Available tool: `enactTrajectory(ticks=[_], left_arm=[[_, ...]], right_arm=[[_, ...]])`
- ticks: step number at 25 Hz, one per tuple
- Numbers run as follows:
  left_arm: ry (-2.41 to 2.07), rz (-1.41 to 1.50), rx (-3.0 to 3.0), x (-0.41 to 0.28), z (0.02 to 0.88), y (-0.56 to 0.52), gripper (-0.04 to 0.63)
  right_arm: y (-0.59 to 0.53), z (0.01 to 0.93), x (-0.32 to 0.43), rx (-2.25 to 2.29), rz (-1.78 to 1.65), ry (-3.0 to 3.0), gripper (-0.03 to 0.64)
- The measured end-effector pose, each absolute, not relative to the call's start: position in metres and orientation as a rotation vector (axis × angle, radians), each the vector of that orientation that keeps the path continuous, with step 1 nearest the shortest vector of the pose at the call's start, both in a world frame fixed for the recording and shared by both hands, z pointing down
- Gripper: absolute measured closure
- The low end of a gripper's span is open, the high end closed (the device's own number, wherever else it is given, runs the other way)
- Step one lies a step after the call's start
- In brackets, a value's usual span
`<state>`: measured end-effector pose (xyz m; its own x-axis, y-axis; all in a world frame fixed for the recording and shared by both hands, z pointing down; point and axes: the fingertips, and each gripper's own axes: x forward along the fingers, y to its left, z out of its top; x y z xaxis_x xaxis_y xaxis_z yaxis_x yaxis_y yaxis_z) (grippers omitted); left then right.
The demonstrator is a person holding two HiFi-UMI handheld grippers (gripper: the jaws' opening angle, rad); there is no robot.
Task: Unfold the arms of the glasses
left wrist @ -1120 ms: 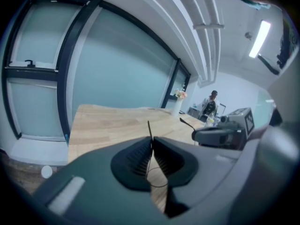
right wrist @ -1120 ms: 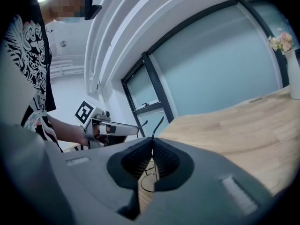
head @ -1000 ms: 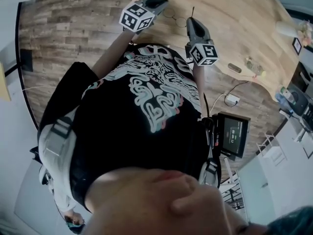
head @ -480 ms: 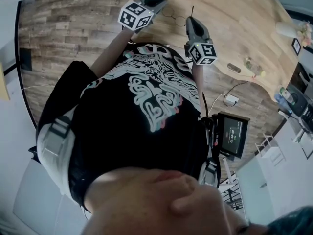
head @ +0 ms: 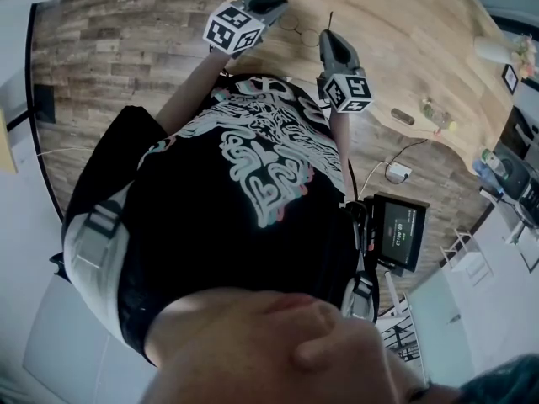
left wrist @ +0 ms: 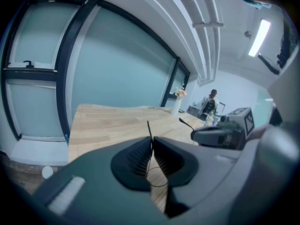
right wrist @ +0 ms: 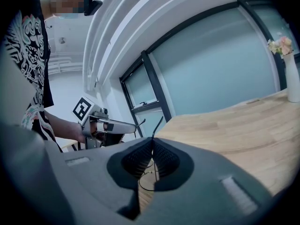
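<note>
"Glasses (head: 300, 30) first: where are they?"

"Up off the table (head: 404, 23), strung between the two grippers near its edge, in front of the person's chest. They have a thin wire frame and look very light."

"And the left gripper (left wrist: 151, 146)?"

"Its fingers (left wrist: 137, 159) are pressed together on one thin arm (left wrist: 149, 129). The tip pokes up past them, and a loop of wire rim (left wrist: 157, 183) hangs below."

"The right gripper (right wrist: 153, 146)?"

"The same. Its ribbed fingers (right wrist: 165, 159) pinch the other arm (right wrist: 157, 123), with a bit of rim dangling underneath."

"How will the frame behave?"

"I'd judge it springy but easy to bend. The hinges are the weak spot, and the arms are slick enough to slide through the pads if pulled along their length. Hold near the hinge end of each arm and swing it around the hinge; don't tug outward. I can't tell how far open the arms are."

"Anything in the way?"

"Not much. The grippers sit close to each other, so each could crowd the other's swing. The tabletop under them is bare. A few small items (head: 425, 112) lie well apart toward the far edge, too small to name. A vase of flowers (right wrist: 291, 74) stands farther down the table, and a screen (head: 400, 230) and a cable (head: 396, 168) sit off the table, below it. If the frame slipped near the edge, it could drop to the wood floor (head: 126, 49)."
</note>
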<state>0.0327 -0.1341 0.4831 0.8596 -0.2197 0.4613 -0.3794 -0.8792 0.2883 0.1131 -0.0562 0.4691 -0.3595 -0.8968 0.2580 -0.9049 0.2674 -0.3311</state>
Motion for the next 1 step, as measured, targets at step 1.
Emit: enactTrajectory(ticks=[1], left_arm=[[-0.444,0.598,2.662,0.0335,0.4834,-0.1338,0.592]], right_arm=[[-0.0558,0.4697,0.1137,1.768,0.671,-2.485,0.614]])
